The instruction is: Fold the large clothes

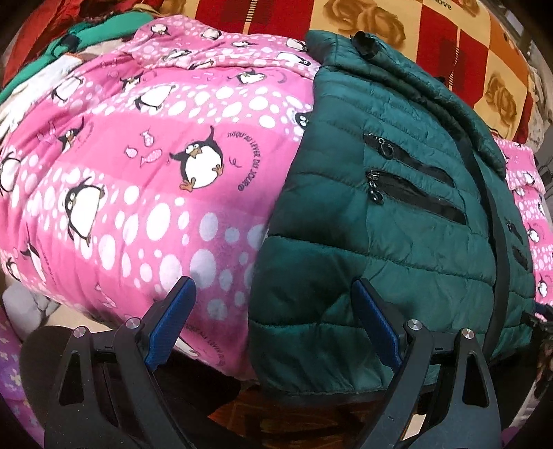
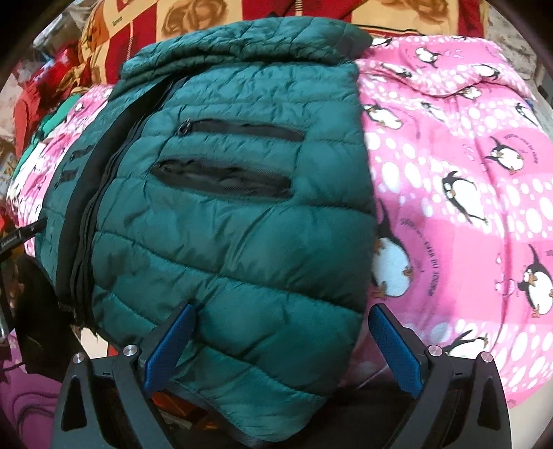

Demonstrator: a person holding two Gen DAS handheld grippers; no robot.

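Jacket [image 2: 221, 214] under open right tool [image 2: 281, 323]

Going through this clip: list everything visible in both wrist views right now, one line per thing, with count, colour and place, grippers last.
puffer jacket: one, dark green, quilted, lying on the pink blanket with sides folded in, front zipper running along it.
zip pockets: two clearly seen on one front panel, black, one above the other; more on the other panel, partly hidden.
penguin blanket: one, pink with white dots and black-and-white penguins, spread under the jacket.
rose-print cover: one, red, orange and cream, behind the blanket.
green garment: one, bright green, far corner beyond the blanket.
left gripper: one, black with blue pads, open, over the jacket's near edge.
right gripper: one, black with blue pads, open, over the jacket's near hem.
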